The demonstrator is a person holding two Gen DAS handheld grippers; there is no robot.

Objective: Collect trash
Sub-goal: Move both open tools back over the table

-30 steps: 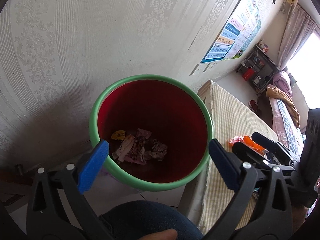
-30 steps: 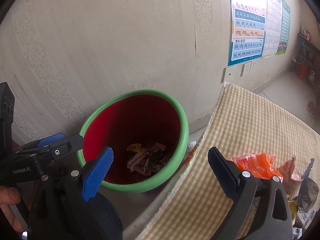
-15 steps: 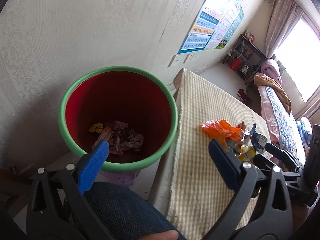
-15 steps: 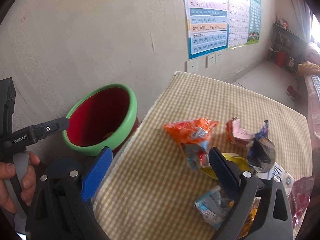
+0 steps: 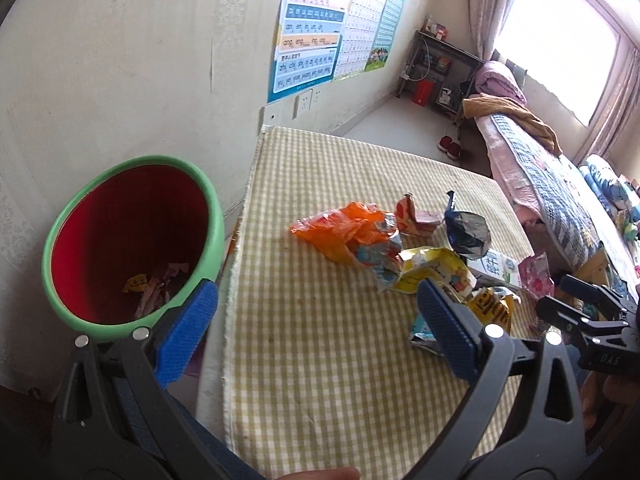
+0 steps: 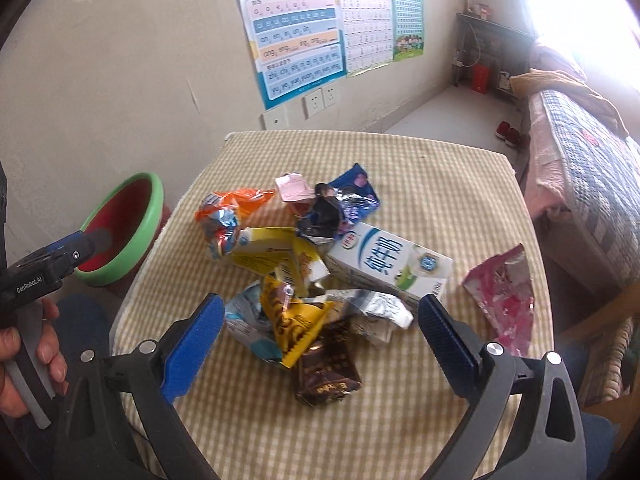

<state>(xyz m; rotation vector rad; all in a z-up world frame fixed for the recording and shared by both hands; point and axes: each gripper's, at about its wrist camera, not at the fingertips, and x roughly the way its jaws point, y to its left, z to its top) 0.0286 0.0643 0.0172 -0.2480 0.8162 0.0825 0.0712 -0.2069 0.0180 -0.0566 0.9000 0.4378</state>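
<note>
A pile of wrappers lies on the checked table (image 6: pixel 448 184): an orange bag (image 6: pixel 224 210), a white milk carton (image 6: pixel 390 266), a yellow wrapper (image 6: pixel 294 322), a brown wrapper (image 6: pixel 326 372), a dark crumpled bag (image 6: pixel 324 216) and a pink wrapper (image 6: pixel 504 300). My right gripper (image 6: pixel 318 338) is open, hovering above the near side of the pile. My left gripper (image 5: pixel 314 330) is open and empty over the table's left edge. The red bin with a green rim (image 5: pixel 132 240) stands left of the table with some trash inside; it also shows in the right wrist view (image 6: pixel 124 228). The orange bag (image 5: pixel 344 232) also shows in the left wrist view.
A papered wall with posters (image 6: pixel 296 36) runs behind table and bin. A bed (image 5: pixel 552 176) stands to the right, a shelf unit (image 5: pixel 436 68) in the far corner. The person's knee in blue denim (image 6: pixel 82 324) is at the table's left.
Both grippers have swung right, away from the bin and towards the table. The wrapper pile has come into full view. Both stay open and empty.
</note>
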